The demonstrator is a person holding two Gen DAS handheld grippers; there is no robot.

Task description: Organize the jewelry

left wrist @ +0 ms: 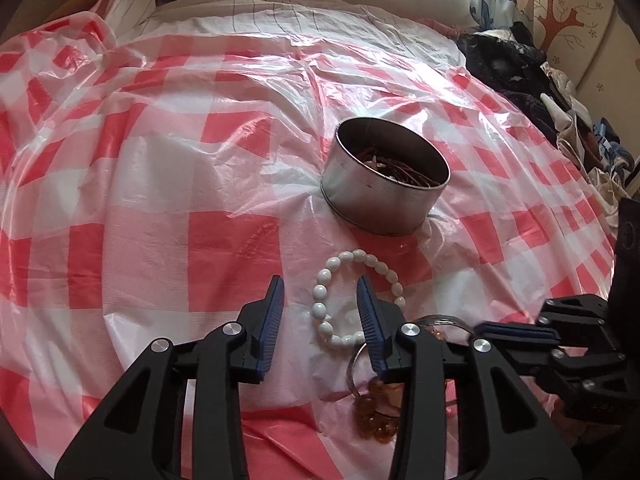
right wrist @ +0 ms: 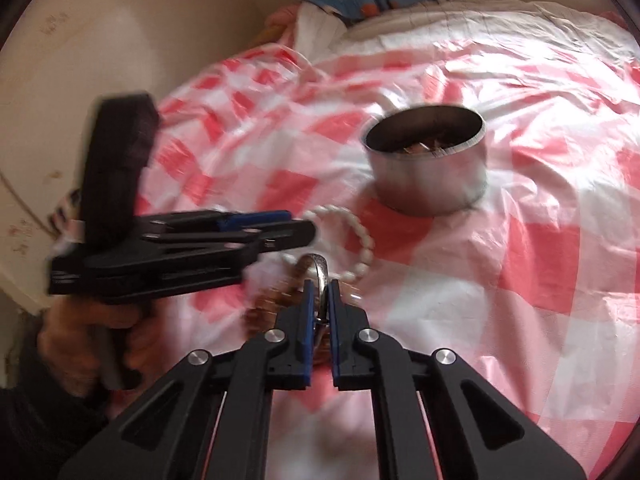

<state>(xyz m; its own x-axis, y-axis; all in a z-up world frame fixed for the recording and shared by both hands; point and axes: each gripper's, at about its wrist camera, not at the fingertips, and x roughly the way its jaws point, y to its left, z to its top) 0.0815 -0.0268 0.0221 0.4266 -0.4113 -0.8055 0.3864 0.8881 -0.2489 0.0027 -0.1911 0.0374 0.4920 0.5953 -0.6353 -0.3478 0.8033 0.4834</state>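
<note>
Right hand-held gripper (right wrist: 321, 286) pinches what looks like a silver bangle (right wrist: 320, 276) above red-checked plastic sheet (left wrist: 160, 200) on a bed.

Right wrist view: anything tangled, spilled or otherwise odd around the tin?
Nothing spilled; the tin stands upright. One snag risk: the silver ring pinched in the right claw sits amid the amber beads, beside the white bracelet.

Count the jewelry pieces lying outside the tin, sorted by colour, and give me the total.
White bead bracelet: 1
Amber bead bracelet: 1
Silver bangle, pinched in the right tool: 1
Total: 3
</note>
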